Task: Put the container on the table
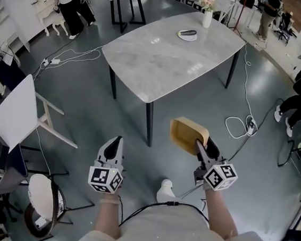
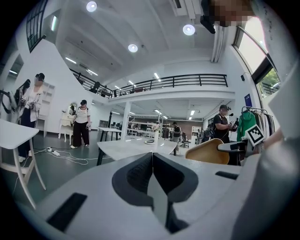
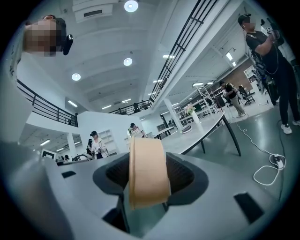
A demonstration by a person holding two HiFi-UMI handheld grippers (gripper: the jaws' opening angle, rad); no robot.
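**Head view.** The camera sits on the person's head and looks steeply down at the floor (image 1: pixel 68 87). The left gripper (image 1: pixel 117 140) and right gripper (image 1: pixel 199 144) lie close, at lower centre. The table (image 1: pixel 162 59) is farther off, at upper centre.

**Left gripper view.** The camera rides on the left gripper (image 2: pixel 152 161) and faces almost level along its jaws, which fill the lower frame. The table (image 2: pixel 131 147) stands at mid-distance, centre; the container (image 2: pixel 208 152) is right of centre.

**Right gripper view.** The camera rides on the right gripper (image 3: pixel 149 164), also almost level. The container (image 3: pixel 147 171) is very near, at centre; the table (image 3: pixel 201 136) is right of centre.

All three views share the table and the container (image 1: pixel 186 133).
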